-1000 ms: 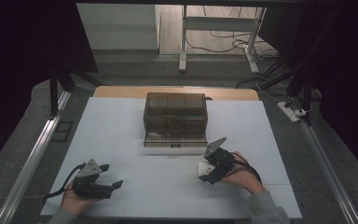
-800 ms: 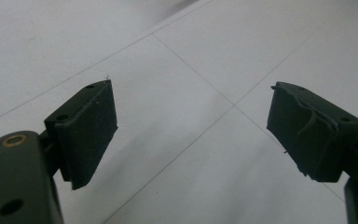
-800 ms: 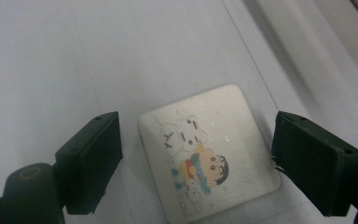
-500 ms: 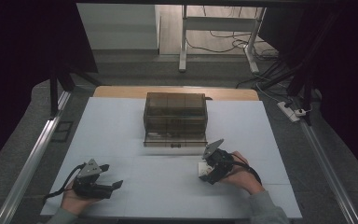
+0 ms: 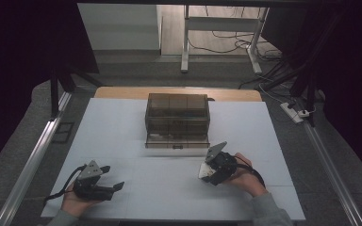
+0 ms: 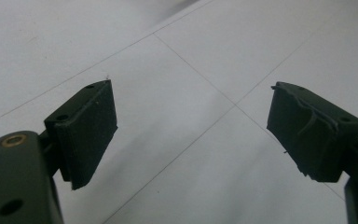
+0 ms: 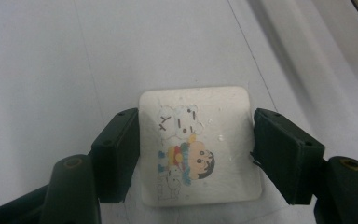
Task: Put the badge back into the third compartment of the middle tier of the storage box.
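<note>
Over the last second the right claw (image 5: 210, 172) has drawn back from the front of the smoky translucent plastic drawer box (image 5: 177, 119) toward the person's edge of the white tabletop (image 5: 122, 122), bringing with it a small white rounded-square tile printed with a cartoon child (image 7: 198, 143). In the right gripper view the 2 jaws stand against the tile's left and right edges, and the tile seems to lie flat on or just over the tabletop, though the angle leaves it unclear whether it is lifted. That retreat suggests the tile has been taken from the box's bottom drawer (image 5: 176, 141), which stands pulled out toward the person, so the work looks to be at the stage of carrying or setting down the tile. The left claw (image 5: 114, 184) has not moved: it rests near the tabletop's front left corner, jaws wide apart with nothing between them, well apart from the tile. The open drawer juts out just beyond the right claw, but the bare tabletop around the tile leaves room to place it. Cables and table legs lie on the floor beyond.
</note>
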`<state>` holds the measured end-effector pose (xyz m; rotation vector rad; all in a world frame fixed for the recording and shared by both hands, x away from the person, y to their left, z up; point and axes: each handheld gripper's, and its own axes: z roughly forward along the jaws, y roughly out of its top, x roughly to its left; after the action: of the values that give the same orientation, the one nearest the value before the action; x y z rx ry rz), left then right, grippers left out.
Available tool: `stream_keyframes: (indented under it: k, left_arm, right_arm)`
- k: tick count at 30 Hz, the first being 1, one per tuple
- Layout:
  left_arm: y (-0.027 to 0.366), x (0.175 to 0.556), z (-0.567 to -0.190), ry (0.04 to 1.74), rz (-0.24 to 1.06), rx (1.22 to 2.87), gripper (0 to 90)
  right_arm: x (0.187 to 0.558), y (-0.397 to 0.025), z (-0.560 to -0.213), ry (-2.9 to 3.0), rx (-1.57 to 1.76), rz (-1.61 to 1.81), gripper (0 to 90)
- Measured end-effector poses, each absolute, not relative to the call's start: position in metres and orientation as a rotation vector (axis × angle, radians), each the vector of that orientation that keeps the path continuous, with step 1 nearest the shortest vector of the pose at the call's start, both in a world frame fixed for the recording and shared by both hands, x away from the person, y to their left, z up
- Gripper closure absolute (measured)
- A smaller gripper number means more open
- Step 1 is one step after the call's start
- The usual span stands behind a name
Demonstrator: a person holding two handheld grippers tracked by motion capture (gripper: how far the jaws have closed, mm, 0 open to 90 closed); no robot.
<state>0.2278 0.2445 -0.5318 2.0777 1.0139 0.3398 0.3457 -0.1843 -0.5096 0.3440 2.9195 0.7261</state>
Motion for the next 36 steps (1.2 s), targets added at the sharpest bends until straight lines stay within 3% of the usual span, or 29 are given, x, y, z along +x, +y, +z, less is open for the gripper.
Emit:
stream_keyframes:
  k: [36]
  left_arm:
    - [0.244, 0.228, -0.532, 1.013, 0.343, 2.079, 15.6]
  right_arm:
    - [0.342, -0.202, -0.48, 2.777, 0.446, 1.034, 33.1]
